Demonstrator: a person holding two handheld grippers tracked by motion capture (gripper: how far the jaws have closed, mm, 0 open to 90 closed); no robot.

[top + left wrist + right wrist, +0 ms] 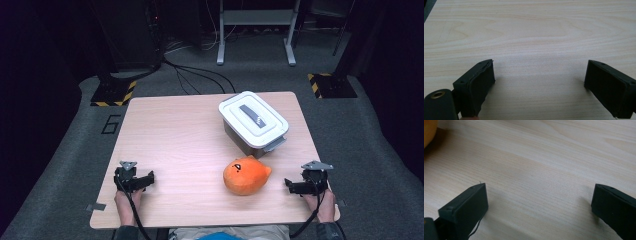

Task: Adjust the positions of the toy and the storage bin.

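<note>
Looking along your left gripper [539, 82], you see its two black jaws rising from the bottom corners, spread wide apart with nothing between them except bare tabletop. The left jaw tilts inward, its flat pad [482, 87] facing the gap, with a small brass-coloured ring [437, 94] on the black part at the bottom left corner; the right jaw runs off the right edge. Beneath and beyond them your light wooden table [536, 32] stretches away with faint grain lines, and a dark sliver shows past its edge at the top left corner.
</note>
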